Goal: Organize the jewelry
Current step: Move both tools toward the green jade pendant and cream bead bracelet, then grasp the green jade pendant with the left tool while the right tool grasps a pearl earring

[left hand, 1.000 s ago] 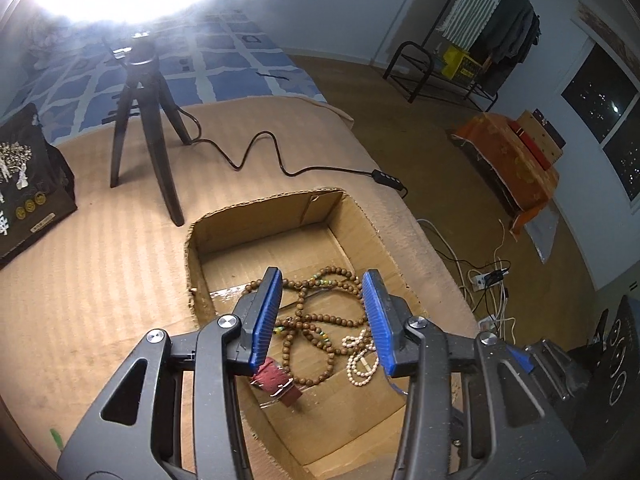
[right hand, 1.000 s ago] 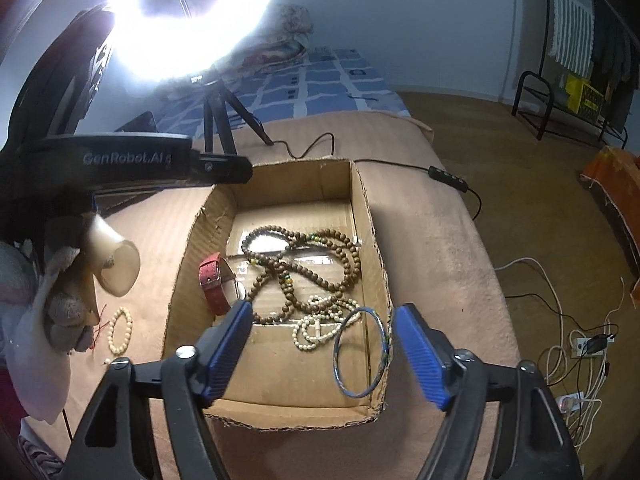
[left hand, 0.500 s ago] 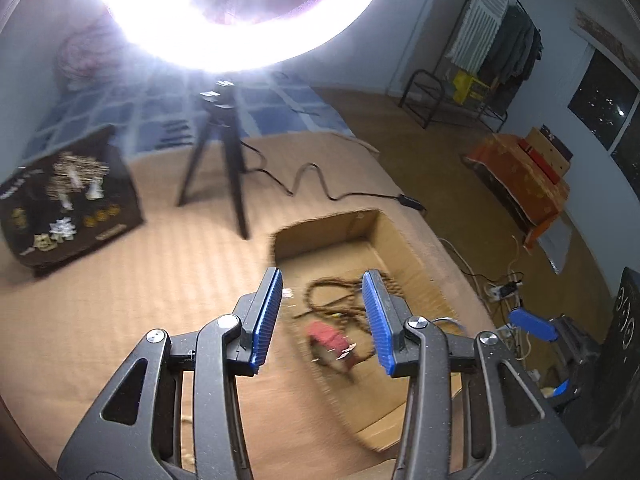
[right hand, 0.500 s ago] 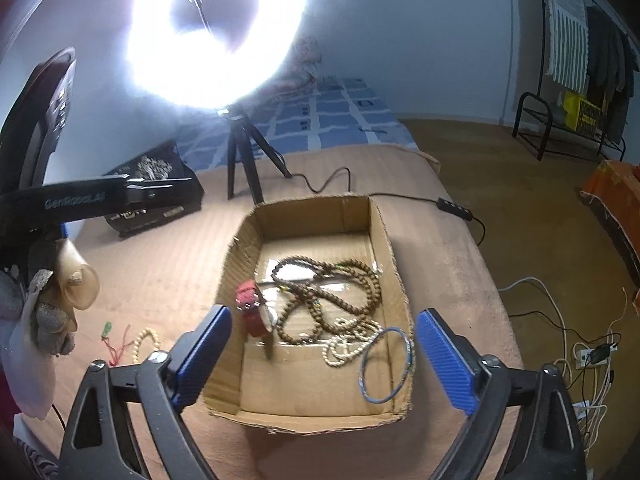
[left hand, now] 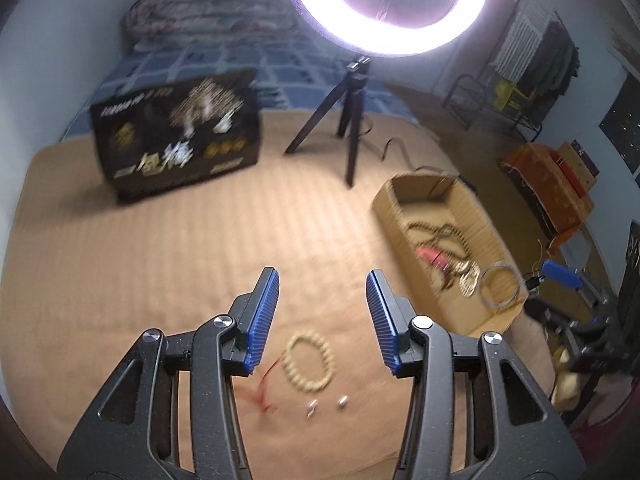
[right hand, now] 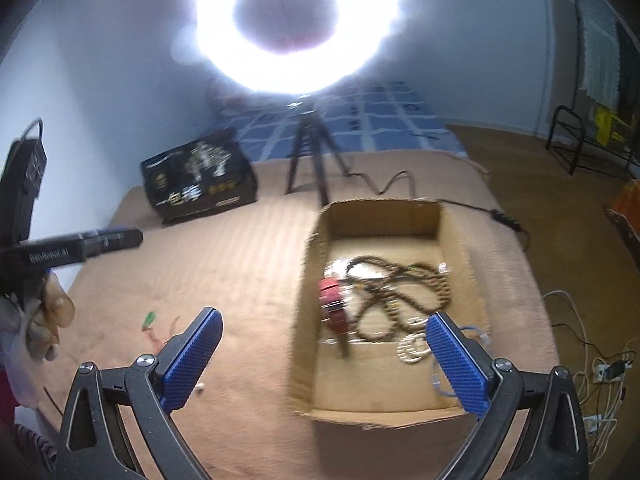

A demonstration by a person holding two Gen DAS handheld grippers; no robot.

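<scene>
Hovering over the tan cover (left hand: 160, 264), left gripper (left hand: 322, 312) has its blue pads (left hand: 264, 316) spread apart with nothing between them; cream bead bracelet (left hand: 308, 362) lies on the cover just below and between the fingers, not touching them. Red string (left hand: 264, 386) sits just left of the bracelet, two small silver bits (left hand: 326, 405) just below it. Cardboard box (left hand: 386, 216) is off to the right, well apart from the bracelet, holding a tangle of brown beads (left hand: 438, 232), a red strap (left hand: 430, 256), a pale bead loop and a thin bangle (left hand: 500, 286) near its front corner; all blurred in this view. Right gripper (right hand: 324, 356) is wide apart too, empty, straddling the box's left wall (right hand: 304, 320): left pad over the cover, right pad (right hand: 456, 364) over the box interior. In the right wrist view the box holds brown beads (right hand: 400, 296), red strap (right hand: 332, 304) against the left wall, white bead loop (right hand: 412, 350) and a blue bangle (right hand: 478, 334) partly hidden behind the right pad. Green bit (right hand: 149, 319) and red string lie on the cover left of the gripper. Black printed box (left hand: 176, 136) stands at the back left, ring light (left hand: 386, 4) on a tripod (left hand: 348, 120) behind the cardboard box, cable (right hand: 392, 184) trailing right.
</scene>
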